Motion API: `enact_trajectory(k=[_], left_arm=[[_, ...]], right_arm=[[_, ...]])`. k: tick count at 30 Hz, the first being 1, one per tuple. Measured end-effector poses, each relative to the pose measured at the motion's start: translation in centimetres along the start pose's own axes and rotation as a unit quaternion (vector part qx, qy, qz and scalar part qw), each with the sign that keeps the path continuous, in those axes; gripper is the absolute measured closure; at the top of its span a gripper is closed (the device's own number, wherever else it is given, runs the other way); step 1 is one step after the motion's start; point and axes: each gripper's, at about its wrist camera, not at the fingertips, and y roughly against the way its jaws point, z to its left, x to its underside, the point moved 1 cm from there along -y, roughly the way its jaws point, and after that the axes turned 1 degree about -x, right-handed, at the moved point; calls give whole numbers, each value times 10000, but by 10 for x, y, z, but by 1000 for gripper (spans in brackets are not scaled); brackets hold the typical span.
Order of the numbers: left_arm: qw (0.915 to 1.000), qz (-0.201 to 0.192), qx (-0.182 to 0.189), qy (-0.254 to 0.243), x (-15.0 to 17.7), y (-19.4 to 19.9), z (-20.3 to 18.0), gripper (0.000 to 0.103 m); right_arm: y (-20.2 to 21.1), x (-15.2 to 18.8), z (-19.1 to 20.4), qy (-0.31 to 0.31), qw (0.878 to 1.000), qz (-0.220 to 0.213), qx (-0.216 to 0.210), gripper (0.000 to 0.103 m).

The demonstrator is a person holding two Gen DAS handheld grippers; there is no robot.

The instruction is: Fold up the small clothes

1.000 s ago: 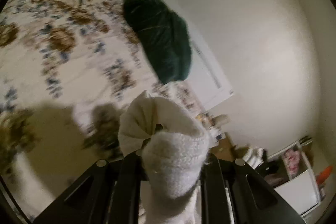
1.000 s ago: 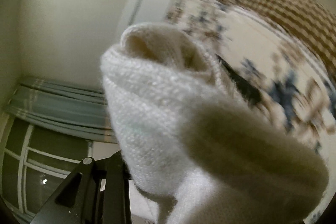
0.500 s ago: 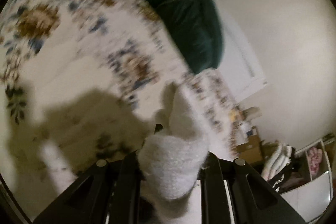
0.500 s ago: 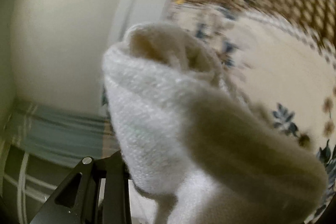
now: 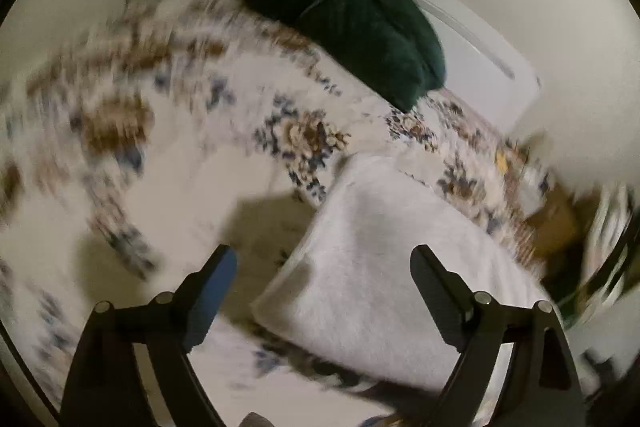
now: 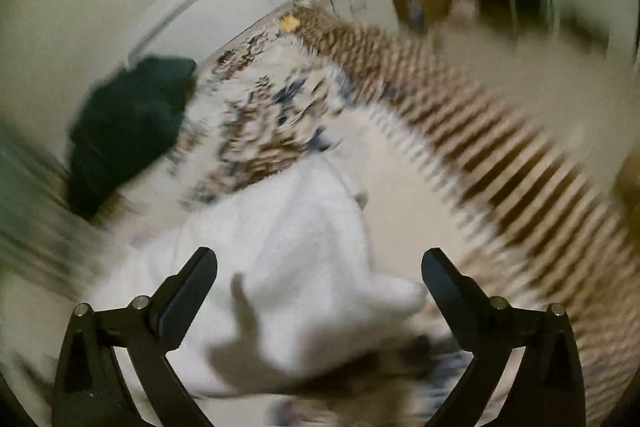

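Both jaws just sprang wide: left hand-held gripper (image 5: 323, 259) and right hand-held gripper (image 6: 320, 263) released the white garment (image 5: 384, 267), which now lies on the bed (image 5: 192, 163).

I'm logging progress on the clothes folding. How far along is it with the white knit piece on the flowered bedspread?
Done: the white knit garment lies on the floral bedspread as a flat slab, apparently folded. In hand: nothing; the left gripper and right gripper have just opened their jaws, and the cloth lies below them, unpinched. Left: the dark green item at the bed's far edge looks untouched; blur hides whether it is clothing.
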Motion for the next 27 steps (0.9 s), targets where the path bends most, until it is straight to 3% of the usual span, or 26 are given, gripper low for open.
enact_trajectory(k=[3, 6, 15, 27], left_arm=[[9961, -22, -368, -802, 6, 33, -32, 14], [9924, 49, -378, -1166, 15, 65, -51, 14], [9832, 264, -346, -1771, 38, 159, -81, 14], [9741, 31, -55, -2260, 70, 305, -104, 14]], right_arm=[[42, 15, 29, 797, 9949, -180, 597, 0], [76, 36, 54, 1279, 9881, -207, 825, 0], [216, 82, 101, 1826, 9795, -285, 798, 0], [423, 118, 94, 1951, 9770, -651, 562, 0]])
